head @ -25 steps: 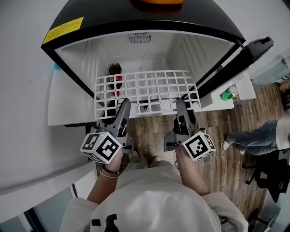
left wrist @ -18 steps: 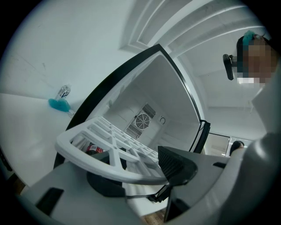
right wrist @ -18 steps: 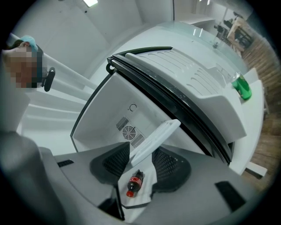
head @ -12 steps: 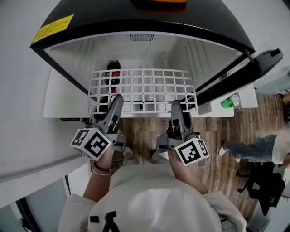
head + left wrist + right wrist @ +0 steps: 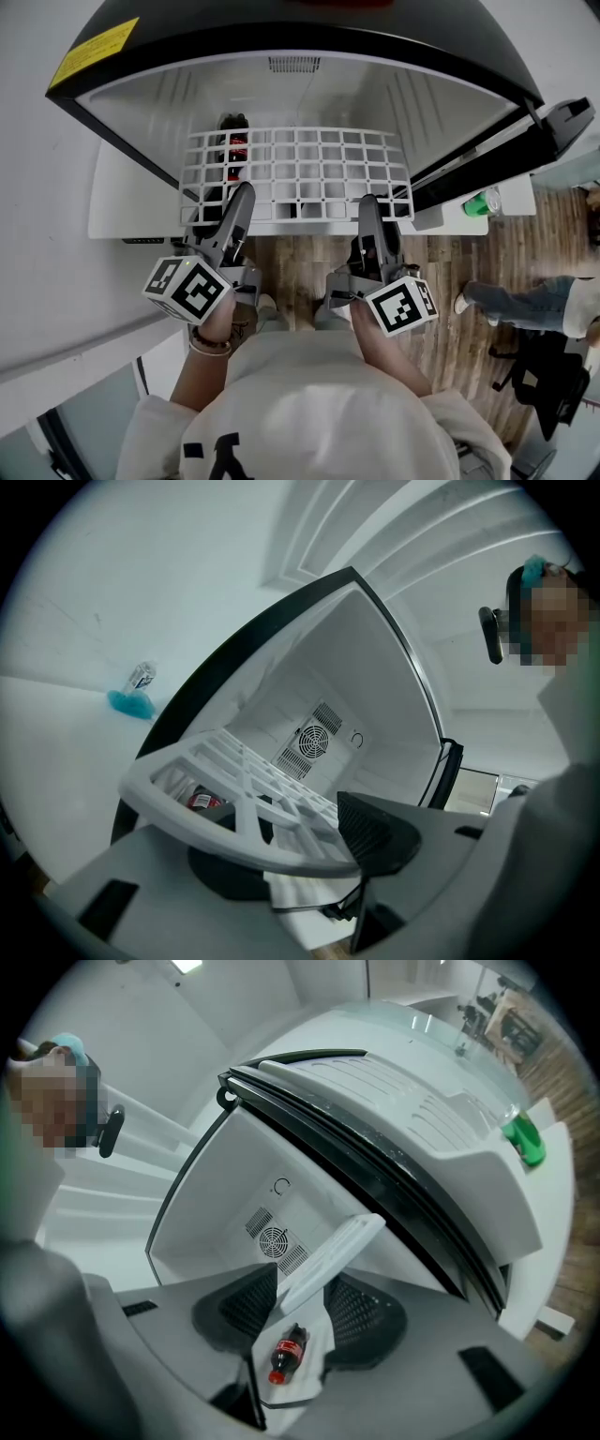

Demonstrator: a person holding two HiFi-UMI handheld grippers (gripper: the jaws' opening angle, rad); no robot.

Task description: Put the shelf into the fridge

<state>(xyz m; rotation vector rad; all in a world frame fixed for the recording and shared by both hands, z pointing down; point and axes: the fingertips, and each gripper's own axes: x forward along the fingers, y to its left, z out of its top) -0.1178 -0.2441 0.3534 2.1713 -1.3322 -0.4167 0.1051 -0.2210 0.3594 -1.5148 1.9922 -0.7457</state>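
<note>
A white grid shelf (image 5: 300, 173) is held level in the mouth of the small black-and-white fridge (image 5: 122, 150). Most of it lies inside the opening. My left gripper (image 5: 239, 202) is shut on the shelf's near edge at the left. My right gripper (image 5: 370, 211) is shut on the same edge at the right. In the left gripper view the shelf (image 5: 234, 789) runs between the pads of the left gripper (image 5: 300, 855). The right gripper view shows the shelf (image 5: 328, 1260) edge-on between the pads of the right gripper (image 5: 305, 1312).
A cola bottle (image 5: 234, 155) lies on the fridge floor under the shelf's left part, the same bottle (image 5: 286, 1354) showing below the right jaws. The fridge door (image 5: 497, 155) stands open at the right. A green object (image 5: 481, 202) sits beside it. A person's legs (image 5: 525, 300) are on the wooden floor.
The head camera has shifted a little, so the fridge looks larger. Shelf and both grippers stand as before relative to the fridge.
</note>
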